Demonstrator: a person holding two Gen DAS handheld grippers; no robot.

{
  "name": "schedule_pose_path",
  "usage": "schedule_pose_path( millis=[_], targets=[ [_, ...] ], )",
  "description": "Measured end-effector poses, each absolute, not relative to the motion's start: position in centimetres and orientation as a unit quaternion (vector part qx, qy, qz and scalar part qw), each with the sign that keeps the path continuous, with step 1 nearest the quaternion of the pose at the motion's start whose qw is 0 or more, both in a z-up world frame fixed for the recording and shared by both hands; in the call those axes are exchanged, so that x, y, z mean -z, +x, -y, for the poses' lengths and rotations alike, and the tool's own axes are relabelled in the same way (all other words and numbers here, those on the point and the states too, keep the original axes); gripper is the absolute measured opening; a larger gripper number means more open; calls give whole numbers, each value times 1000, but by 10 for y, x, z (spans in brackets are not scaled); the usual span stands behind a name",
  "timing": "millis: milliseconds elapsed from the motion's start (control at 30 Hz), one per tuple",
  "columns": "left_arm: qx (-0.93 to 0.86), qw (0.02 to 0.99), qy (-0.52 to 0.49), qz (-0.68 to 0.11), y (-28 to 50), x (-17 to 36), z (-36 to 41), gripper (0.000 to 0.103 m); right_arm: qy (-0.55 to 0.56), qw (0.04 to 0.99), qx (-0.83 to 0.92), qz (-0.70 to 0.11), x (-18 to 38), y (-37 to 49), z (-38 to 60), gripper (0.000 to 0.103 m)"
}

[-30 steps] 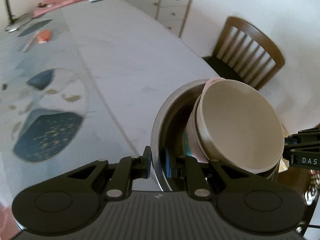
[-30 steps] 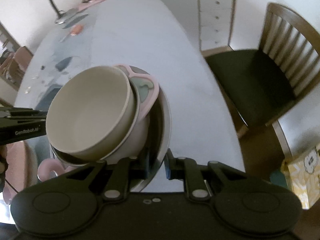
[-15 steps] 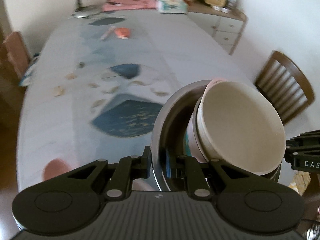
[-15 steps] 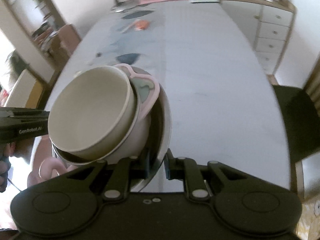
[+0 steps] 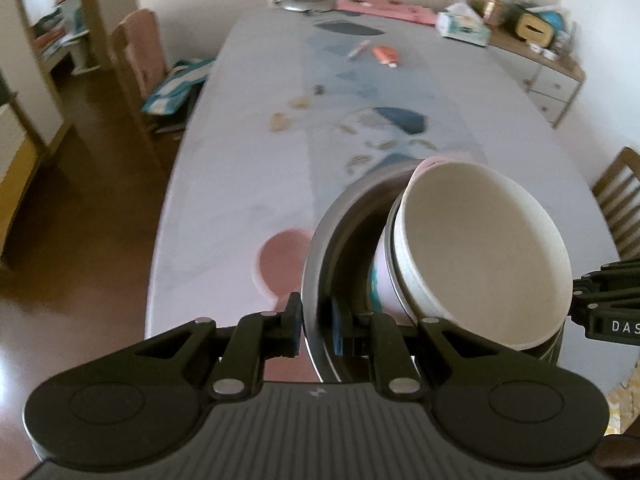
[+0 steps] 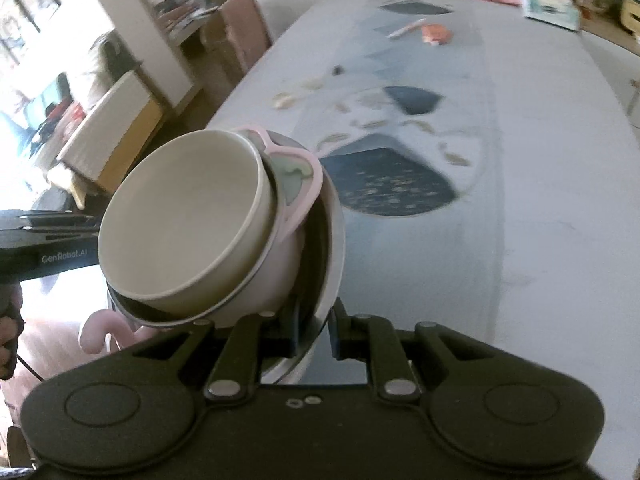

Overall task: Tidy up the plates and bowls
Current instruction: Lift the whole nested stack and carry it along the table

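The left gripper [image 5: 316, 330] is clamped on one side of the rim of a metal bowl [image 5: 320, 240], and the right gripper [image 6: 314, 330] is clamped on the opposite side of that same rim, so the bowl hangs between them above the near end of the table [image 5: 240, 184]. Nested in the metal bowl sits a pink bowl [image 6: 280, 276] with a moulded handle, and tilted inside that a beige bowl [image 5: 480, 248], the top of the stack.

Just beyond the metal bowl, on the table, lies a round pink plate [image 5: 280, 260], partly hidden behind the bowl's rim. Farther from the bowl runs a pale table runner [image 5: 384, 80] with dark blue patches. Well beyond the bowl, on the runner, lie an orange packet [image 5: 386, 55] and a pen [image 5: 359, 49]. At the table's far end stand a lamp base [image 5: 304, 2], a pink cloth [image 5: 384, 6] and a tissue box [image 5: 464, 26].

To the left of the bowl a wooden chair [image 5: 136, 52] holds a striped bag [image 5: 176, 88]; to the right a slatted chair [image 5: 620, 204] shows at the edge. Beyond that side stands a white drawer cabinet [image 5: 556, 84] with clutter on top. The floor is brown wood, the walls pale.
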State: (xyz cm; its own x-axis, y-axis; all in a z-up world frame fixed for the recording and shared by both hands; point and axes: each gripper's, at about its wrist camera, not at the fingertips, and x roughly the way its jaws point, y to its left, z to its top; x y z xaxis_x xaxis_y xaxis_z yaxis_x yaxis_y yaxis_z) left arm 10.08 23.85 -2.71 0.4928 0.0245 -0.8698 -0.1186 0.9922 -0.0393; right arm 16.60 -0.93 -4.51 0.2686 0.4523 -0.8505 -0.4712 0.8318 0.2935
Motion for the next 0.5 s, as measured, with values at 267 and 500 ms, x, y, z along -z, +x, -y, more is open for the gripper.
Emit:
schedule_pose_path(
  millis=[267,500],
  targets=[
    [-72,856,-49,-510,75,42,-263,14,-25,779,-322,-538,60,153,-28,15],
    [-78,850,-54,-518,64,58,-266,13,-46,767,-329,-549,72,141,-38,16]
  ],
)
